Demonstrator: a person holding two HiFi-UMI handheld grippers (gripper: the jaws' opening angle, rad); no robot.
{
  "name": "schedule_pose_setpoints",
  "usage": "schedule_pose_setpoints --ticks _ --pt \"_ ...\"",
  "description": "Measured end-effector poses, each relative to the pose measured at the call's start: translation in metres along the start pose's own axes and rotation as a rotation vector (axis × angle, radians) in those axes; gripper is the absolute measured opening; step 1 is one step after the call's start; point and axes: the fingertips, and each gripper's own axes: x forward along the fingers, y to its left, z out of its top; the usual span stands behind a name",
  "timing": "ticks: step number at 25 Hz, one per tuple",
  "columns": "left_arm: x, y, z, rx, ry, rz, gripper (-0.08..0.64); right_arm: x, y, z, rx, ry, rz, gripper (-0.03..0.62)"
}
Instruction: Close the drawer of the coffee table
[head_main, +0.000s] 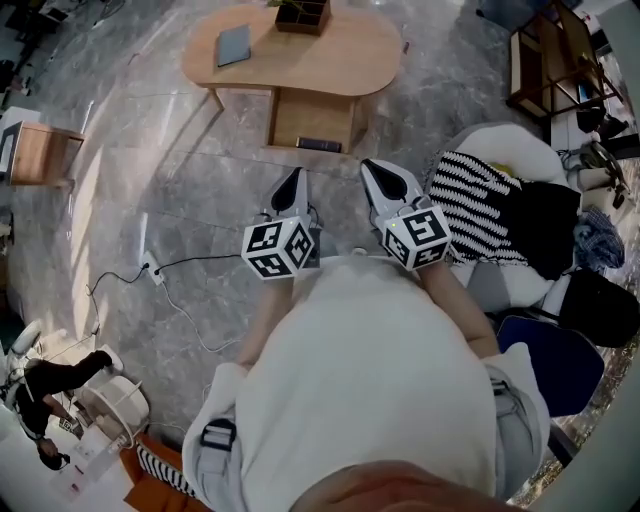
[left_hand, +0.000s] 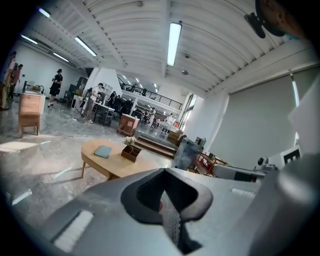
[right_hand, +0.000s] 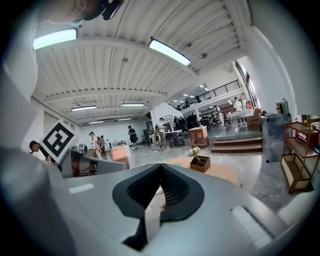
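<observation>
In the head view the oval wooden coffee table (head_main: 330, 60) stands ahead of me on the grey marble floor. Its drawer (head_main: 310, 118) is pulled out toward me, with a dark flat thing (head_main: 318, 144) at its front edge. My left gripper (head_main: 293, 177) and right gripper (head_main: 378, 167) are side by side just short of the drawer front. Both are shut and hold nothing. The left gripper view shows its shut jaws (left_hand: 162, 172) with the table (left_hand: 107, 162) beyond them at the left. In the right gripper view the table (right_hand: 222, 172) lies past the shut jaws (right_hand: 161, 167).
A blue-grey notebook (head_main: 233, 44) and a dark box with a plant (head_main: 303, 15) sit on the tabletop. A white chair with striped cloth (head_main: 480, 205) stands at my right. A cable with a power strip (head_main: 150, 270) lies on the floor at the left. A wooden cabinet (head_main: 40, 155) stands far left.
</observation>
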Motion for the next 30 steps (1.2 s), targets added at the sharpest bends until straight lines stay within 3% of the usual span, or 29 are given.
schedule_pose_setpoints --ticks 19,30 --pt "0.082 0.124 0.090 0.063 0.073 -0.099 -0.002 0.154 -0.009 0.046 0.052 -0.016 -0.138 0.000" --pt "0.123 0.194 0.102 0.080 0.161 -0.142 -0.002 0.211 -0.020 0.038 0.087 0.005 -0.271 0.000"
